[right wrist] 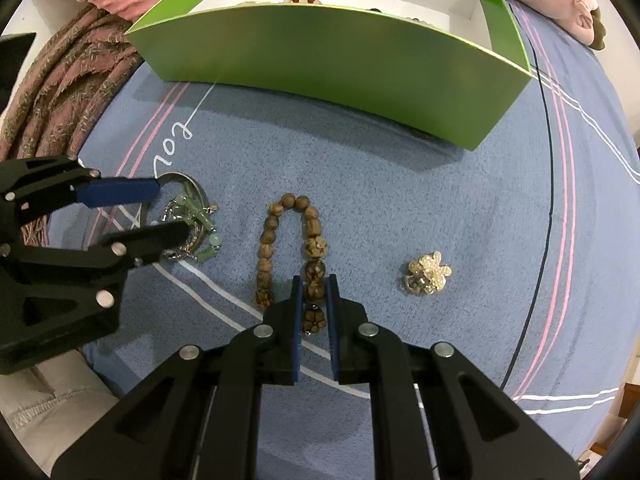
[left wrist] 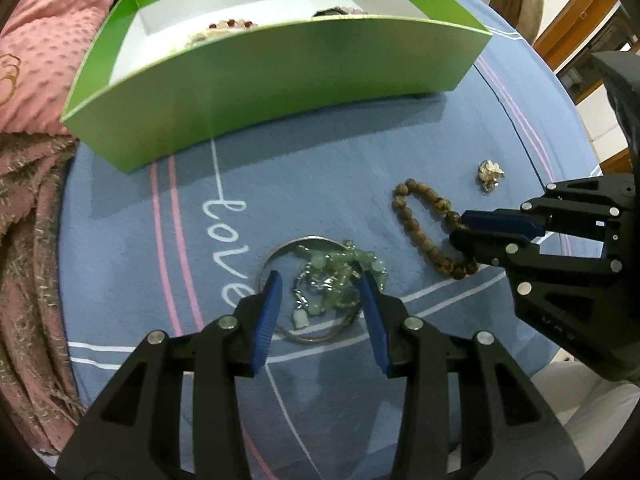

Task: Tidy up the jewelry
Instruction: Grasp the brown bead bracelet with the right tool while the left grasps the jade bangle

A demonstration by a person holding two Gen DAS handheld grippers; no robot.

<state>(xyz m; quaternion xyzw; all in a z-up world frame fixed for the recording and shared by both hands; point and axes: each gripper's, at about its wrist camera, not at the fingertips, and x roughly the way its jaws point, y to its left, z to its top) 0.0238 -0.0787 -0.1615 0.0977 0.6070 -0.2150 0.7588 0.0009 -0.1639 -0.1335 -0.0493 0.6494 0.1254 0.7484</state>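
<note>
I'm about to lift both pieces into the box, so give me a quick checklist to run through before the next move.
1. Right gripper shut on the wooden bead bracelet: ok.
2. Left gripper astride the green bead jewelry: ok.
3. Left pads pressing on it: not ok, a gap shows on both sides.
4. Silver ring free of the green beads: cannot tell.
5. Green box open on top: ok.
6. Small pale clip clear of both grippers: ok.

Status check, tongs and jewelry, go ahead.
Right tongs shut on wooden bead bracelet. Left tongs open around green bead piece. Green box ahead, path clear.
</note>
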